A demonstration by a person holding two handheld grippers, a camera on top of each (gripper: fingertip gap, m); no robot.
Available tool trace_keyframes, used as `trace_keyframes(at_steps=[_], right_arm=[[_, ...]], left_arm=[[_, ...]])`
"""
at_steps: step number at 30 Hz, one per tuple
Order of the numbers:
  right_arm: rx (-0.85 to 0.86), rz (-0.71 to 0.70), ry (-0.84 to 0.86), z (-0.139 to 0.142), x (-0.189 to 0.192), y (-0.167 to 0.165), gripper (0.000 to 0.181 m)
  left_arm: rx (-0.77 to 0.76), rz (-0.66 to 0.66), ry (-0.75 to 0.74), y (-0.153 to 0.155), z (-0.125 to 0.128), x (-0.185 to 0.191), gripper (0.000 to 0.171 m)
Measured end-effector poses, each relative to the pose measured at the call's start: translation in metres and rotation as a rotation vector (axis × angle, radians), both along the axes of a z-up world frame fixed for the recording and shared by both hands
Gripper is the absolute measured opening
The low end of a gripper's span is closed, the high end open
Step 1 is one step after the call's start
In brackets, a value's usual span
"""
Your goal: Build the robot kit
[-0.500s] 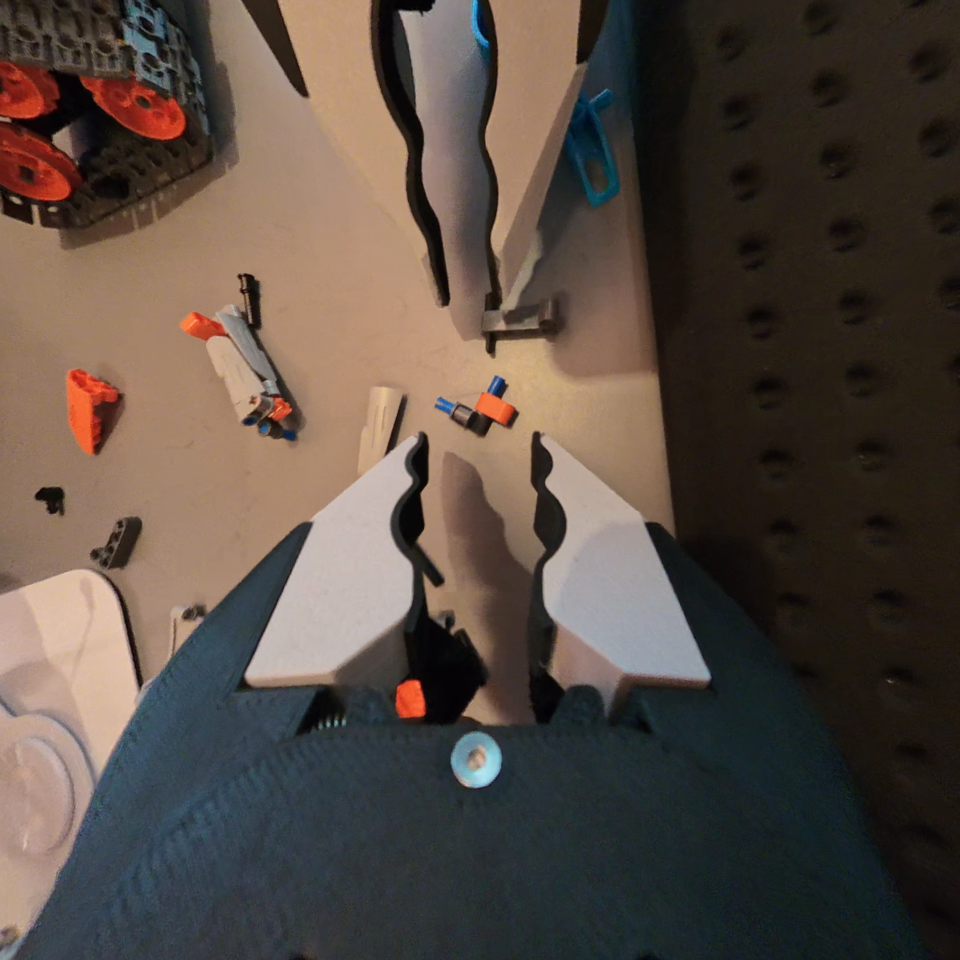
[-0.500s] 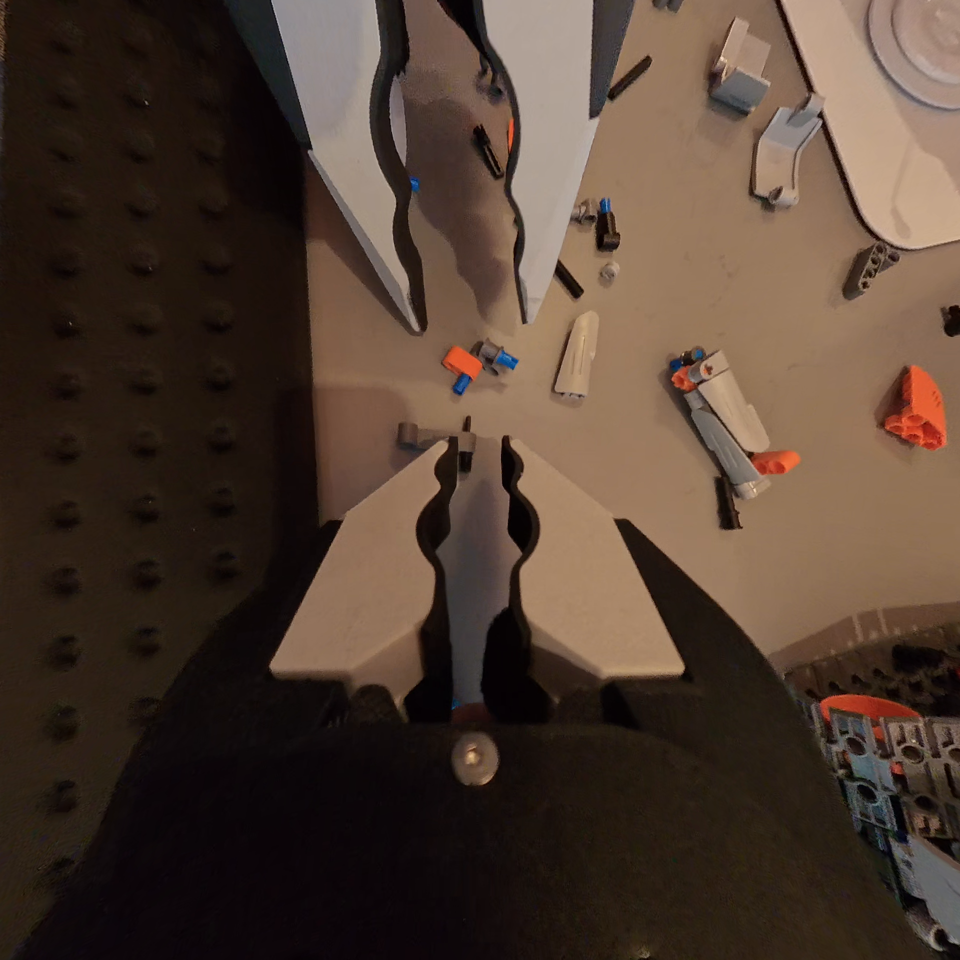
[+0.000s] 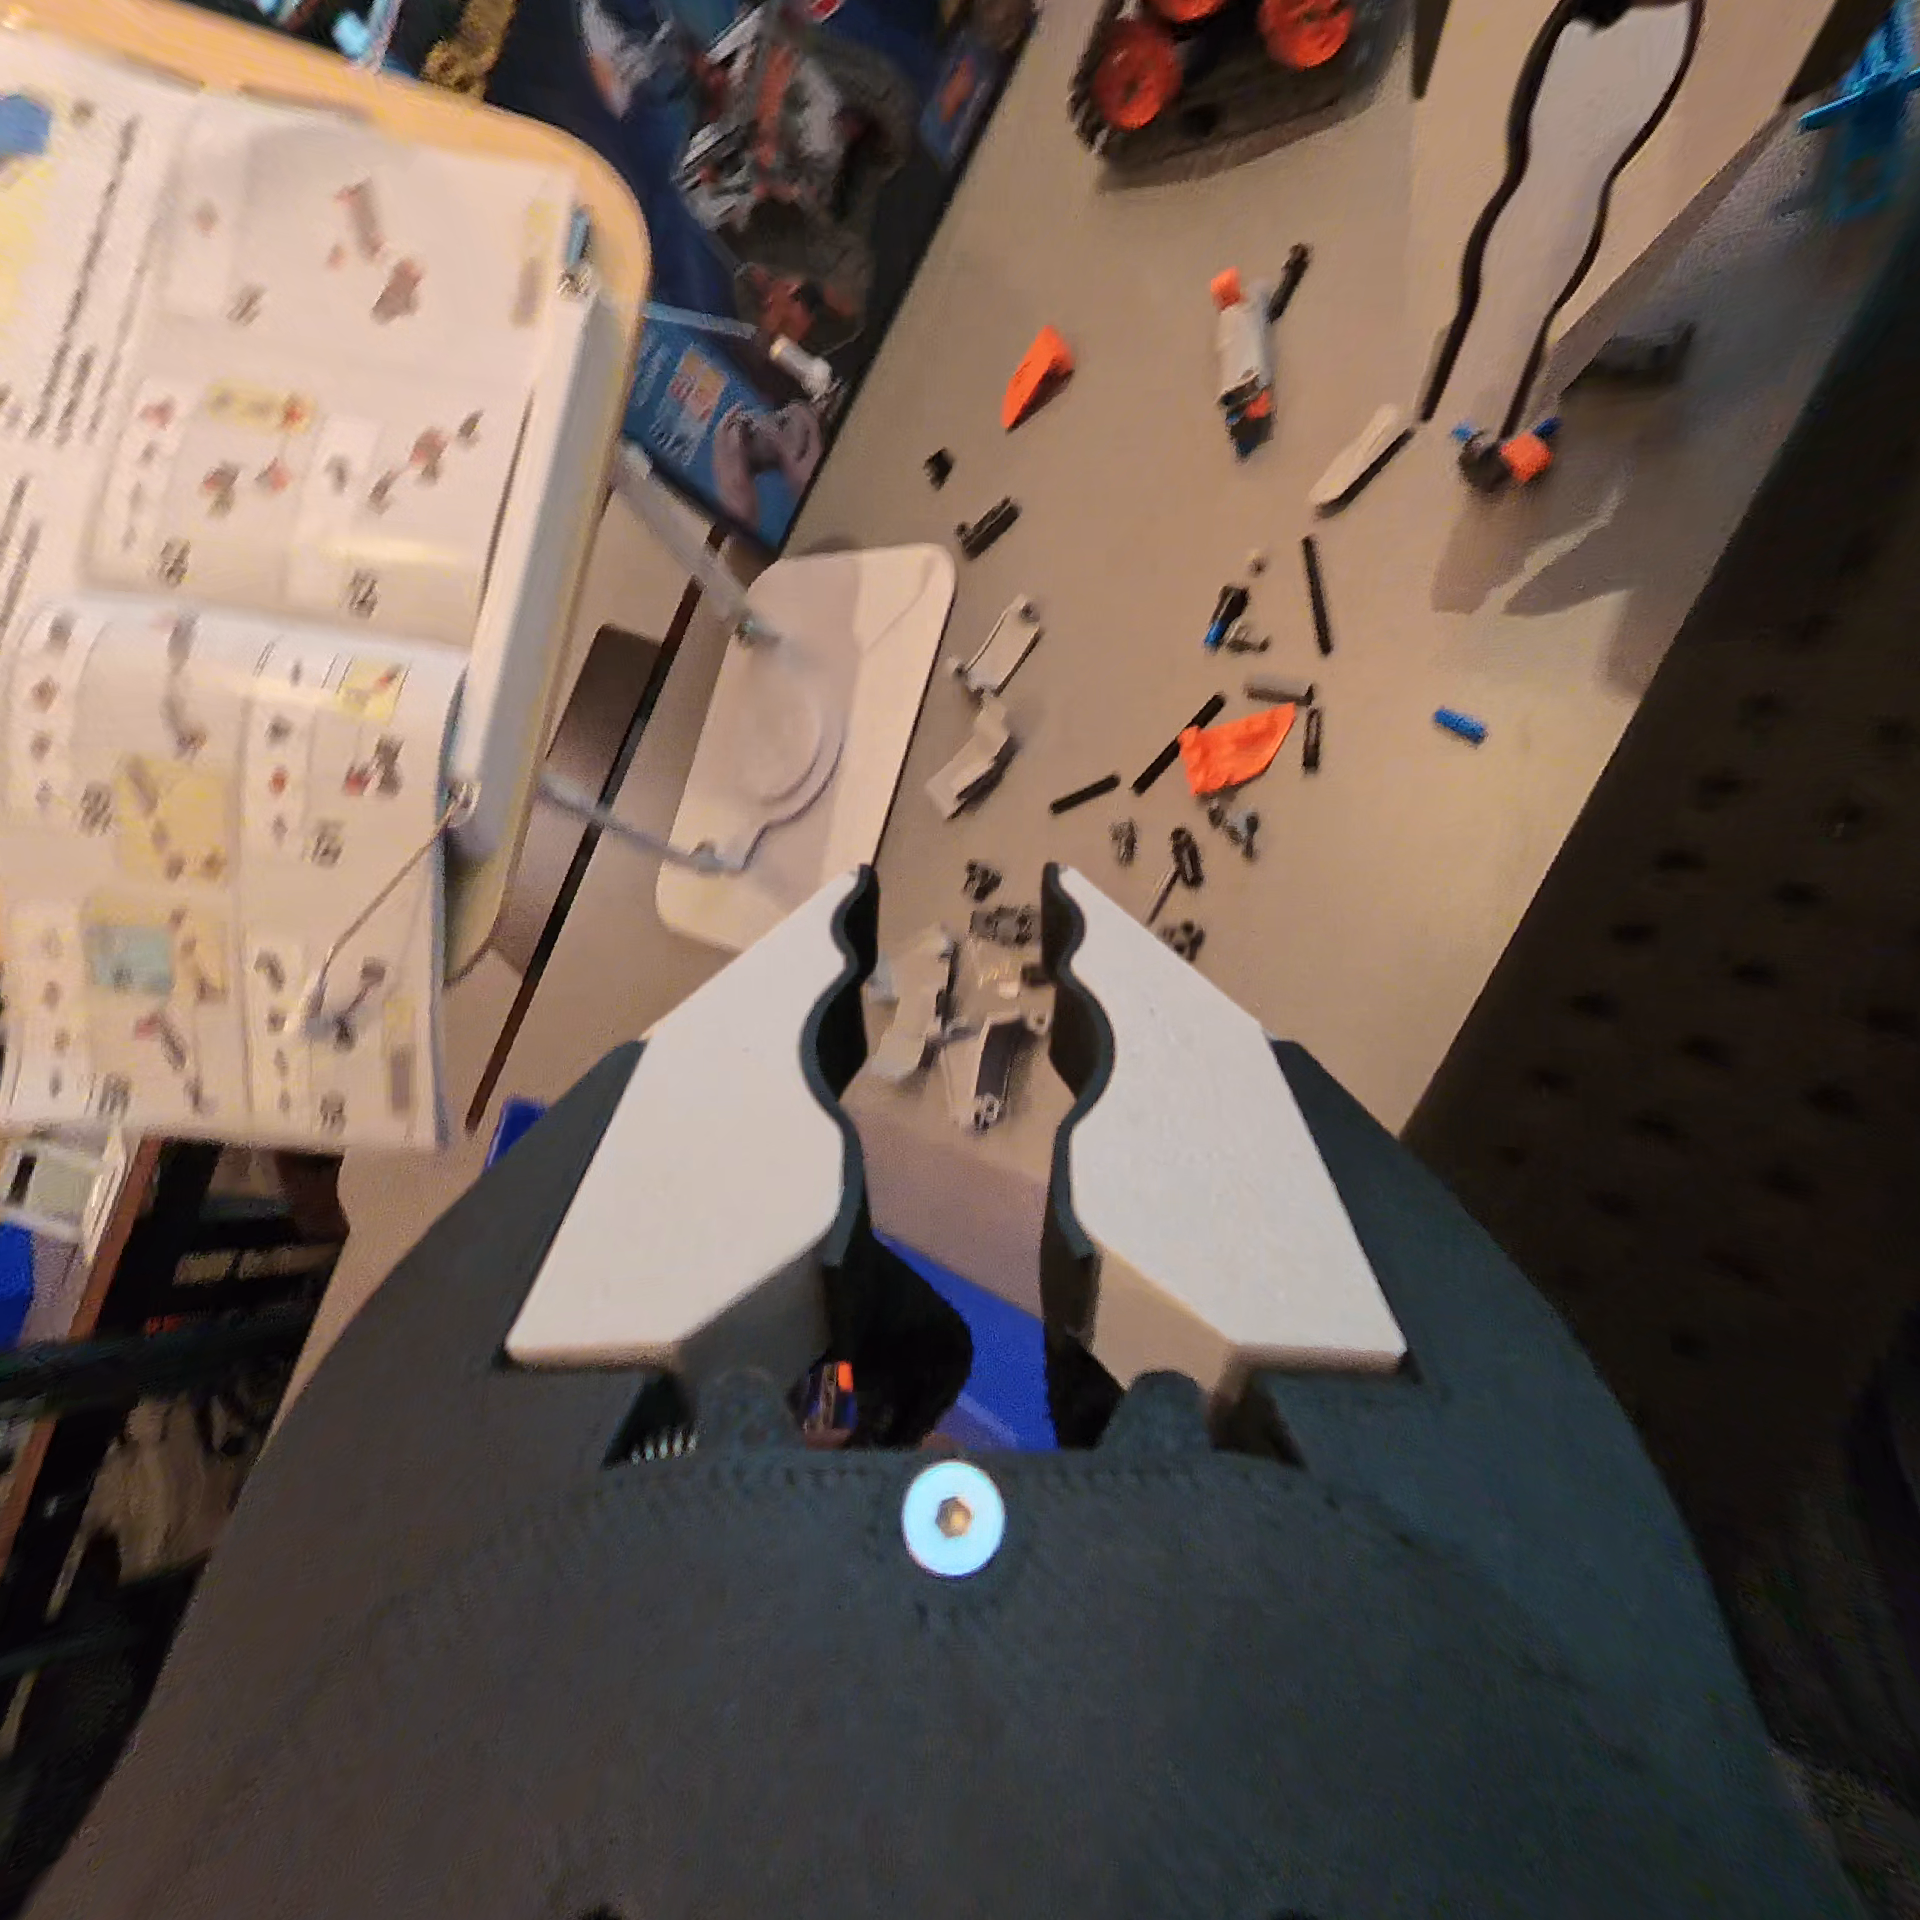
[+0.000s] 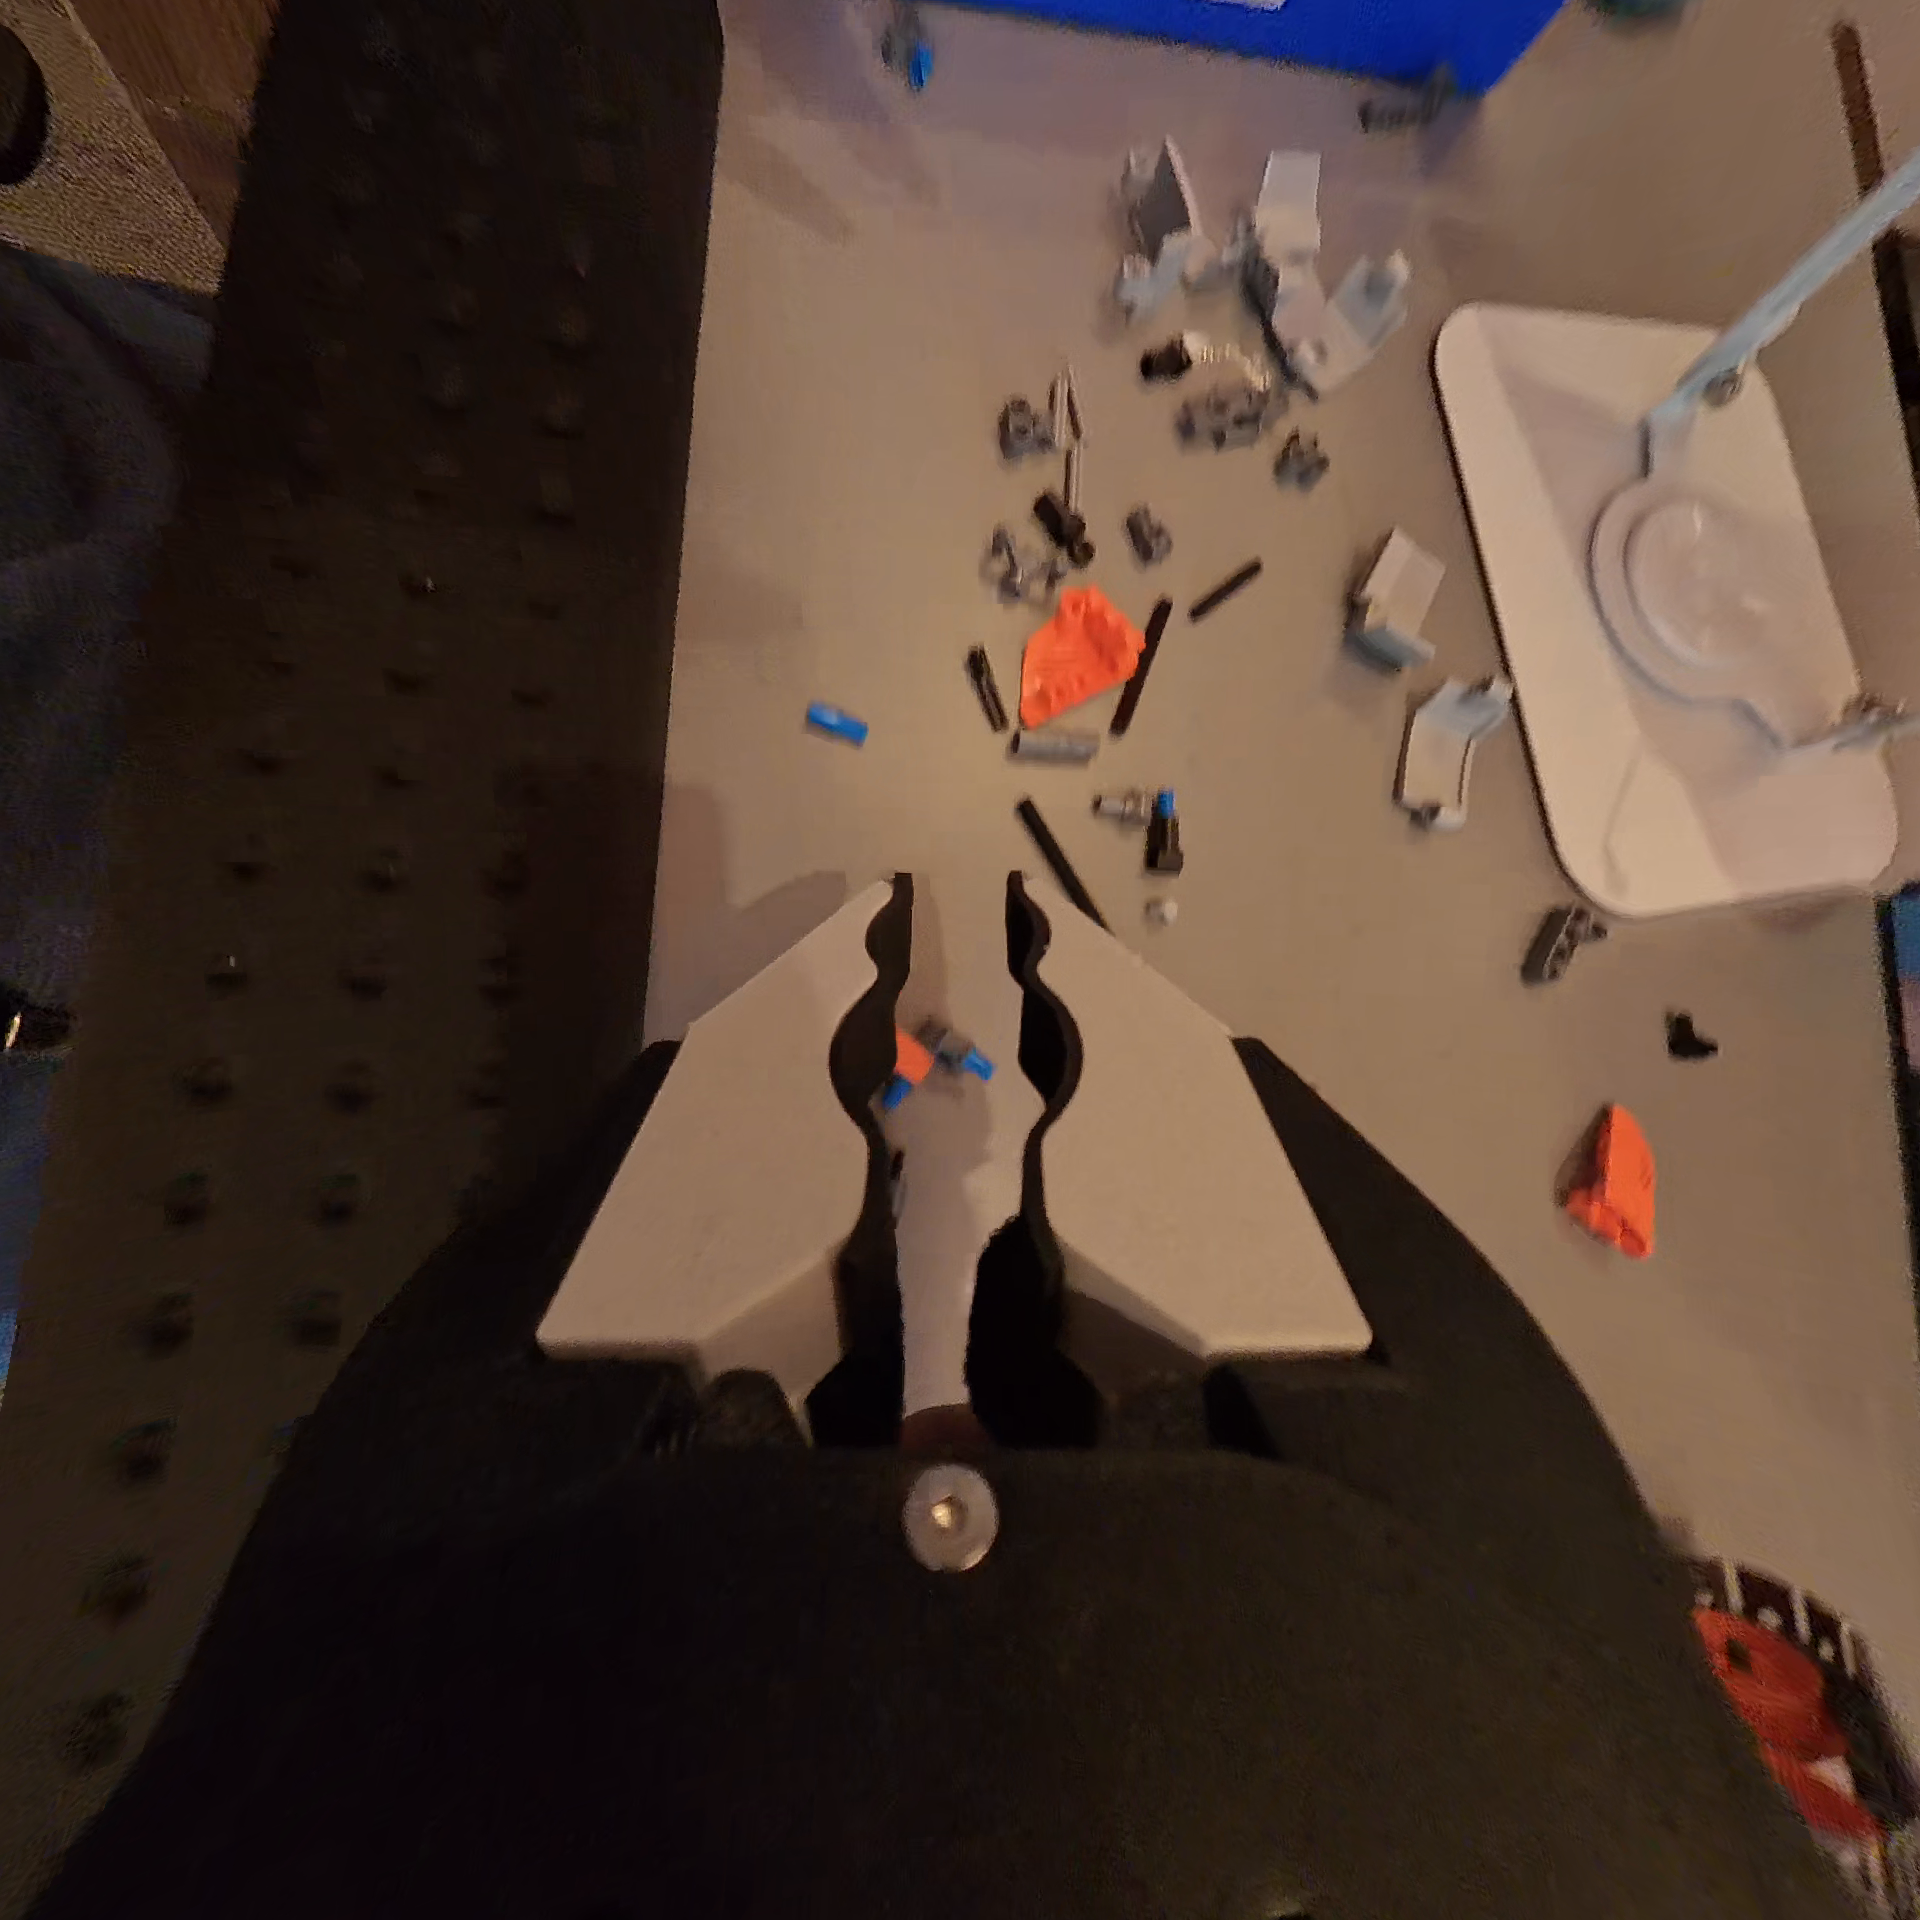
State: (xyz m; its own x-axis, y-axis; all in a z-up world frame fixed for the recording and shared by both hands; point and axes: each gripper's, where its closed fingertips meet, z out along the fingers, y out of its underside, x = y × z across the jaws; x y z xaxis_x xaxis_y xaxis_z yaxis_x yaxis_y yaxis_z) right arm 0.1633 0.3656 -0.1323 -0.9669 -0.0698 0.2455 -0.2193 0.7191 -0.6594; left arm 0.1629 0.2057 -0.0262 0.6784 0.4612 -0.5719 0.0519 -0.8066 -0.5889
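Fingers of left gripper point(image 3: 958, 883) and right gripper point(image 4: 958, 883) parted, empty, above unassembled building-toy pieces point(image 4: 1075, 649) strewn mid-frame on tabletop point(image 4: 1299, 1039).

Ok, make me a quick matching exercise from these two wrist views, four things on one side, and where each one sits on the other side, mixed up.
Things:
1. grey part cluster
2. small orange and blue connector piece
3. white stand base
4. tracked vehicle with orange wheels

Places:
A. far end of the table in the left wrist view
B. seen between the left gripper's open jaws
C. right side of the table in the right wrist view
D. seen between the right gripper's open jaws

Pairs: 1-B, 2-D, 3-C, 4-A
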Motion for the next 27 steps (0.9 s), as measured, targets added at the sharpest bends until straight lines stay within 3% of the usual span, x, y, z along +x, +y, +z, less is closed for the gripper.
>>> trace_keyframes(at_steps=[4, 9, 12, 15, 20, 21, 23, 27], right_arm=[[-0.044, 0.057, 0.014, 0.013, 0.004, -0.044, 0.015], [-0.084, 0.156, -0.023, 0.018, 0.021, -0.139, 0.021], [-0.09, 0.173, -0.02, 0.008, 0.023, -0.199, 0.025], [-0.045, 0.159, -0.137, -0.018, 0.025, -0.242, 0.029], [0.013, 0.133, -0.177, -0.055, 0.027, -0.278, 0.034], [-0.002, 0.12, -0.186, -0.054, 0.027, -0.283, 0.029], [0.006, 0.109, -0.168, -0.055, 0.025, -0.285, 0.013], [0.039, 0.12, -0.161, -0.052, 0.022, -0.267, 0.013]], left_arm=[[0.098, 0.091, 0.026, -0.036, -0.003, 0.019, 0.028], [0.214, 0.204, 0.113, -0.073, -0.006, 0.03, 0.028], [0.306, 0.241, 0.176, -0.09, -0.001, 0.038, 0.027], [0.406, 0.237, 0.201, -0.098, 0.0, 0.047, 0.027], [0.44, 0.255, 0.2, -0.116, -0.013, 0.052, 0.027], [0.454, 0.246, 0.196, -0.116, -0.014, 0.054, 0.027], [0.465, 0.244, 0.2, -0.12, -0.015, 0.054, 0.027], [0.485, 0.208, 0.213, -0.115, -0.012, 0.056, 0.027]])
